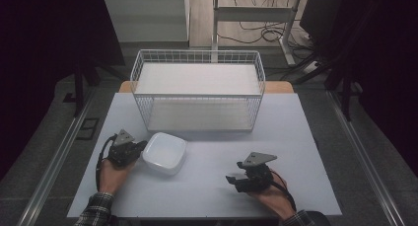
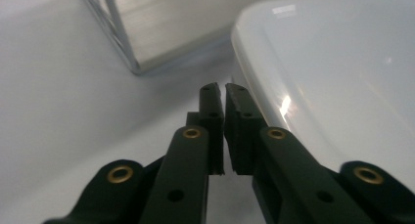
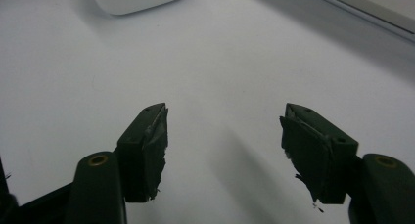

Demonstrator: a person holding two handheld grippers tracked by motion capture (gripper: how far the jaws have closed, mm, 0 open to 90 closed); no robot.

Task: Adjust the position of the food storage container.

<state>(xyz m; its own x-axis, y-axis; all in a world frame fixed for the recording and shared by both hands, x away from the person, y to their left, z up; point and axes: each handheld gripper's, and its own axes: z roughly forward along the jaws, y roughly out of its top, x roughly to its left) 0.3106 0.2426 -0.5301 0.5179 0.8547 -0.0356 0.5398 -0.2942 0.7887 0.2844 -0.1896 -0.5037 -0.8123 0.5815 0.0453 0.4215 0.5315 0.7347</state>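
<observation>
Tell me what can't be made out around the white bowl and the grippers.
- High view: the left gripper tips blur into the white bowl rim, so contact is unclear.
- Left gripper view: bowl interior cut off by frame edge.
- Right gripper view: wire basket cropped to a blurred strip.

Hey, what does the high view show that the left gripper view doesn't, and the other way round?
High view: the whole wire basket with its two white levels, the right claw open over the table, and cables on the floor behind. Left gripper view: the left claw up close, jaws shut with nothing between them, right beside the rim of the white bowl. Shared: the bowl, a corner of the basket and the table top.
</observation>
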